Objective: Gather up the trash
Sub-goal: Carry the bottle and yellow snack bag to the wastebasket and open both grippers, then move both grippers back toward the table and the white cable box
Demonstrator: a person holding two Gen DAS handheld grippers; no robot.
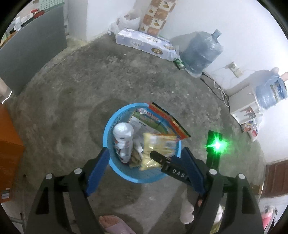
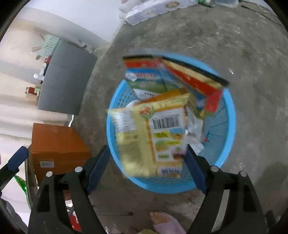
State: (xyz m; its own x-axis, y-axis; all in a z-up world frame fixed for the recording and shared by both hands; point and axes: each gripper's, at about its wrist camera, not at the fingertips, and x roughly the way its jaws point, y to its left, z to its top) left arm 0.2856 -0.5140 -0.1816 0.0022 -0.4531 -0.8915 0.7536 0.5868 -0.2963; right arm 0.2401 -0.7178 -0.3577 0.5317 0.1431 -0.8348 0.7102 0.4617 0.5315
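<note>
Floor: bare grey concrete floor (image 1: 111, 75), stained and mottled.
Walls: plain white wall (image 1: 234, 36); a tiled column (image 1: 156, 16) stood against it.
Furniture: a grey cabinet (image 1: 32, 54) stood left, an orange box (image 2: 57, 144) near it.
Along the wall: two blue water jugs (image 1: 201, 52), a white socket (image 1: 234, 68) with cables.

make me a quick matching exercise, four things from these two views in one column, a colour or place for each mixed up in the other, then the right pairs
Things:
1. basket
2. yellow snack packet
3. white bottle
4. green can

Places or colours:
A. lying on the floor beside the big water jug
B. blue plastic, on the concrete floor
C. blurred, in front of the open right gripper, over the basket
D. standing inside the basket, at its left side in the left wrist view

Pairs: 1-B, 2-C, 3-D, 4-A
</note>
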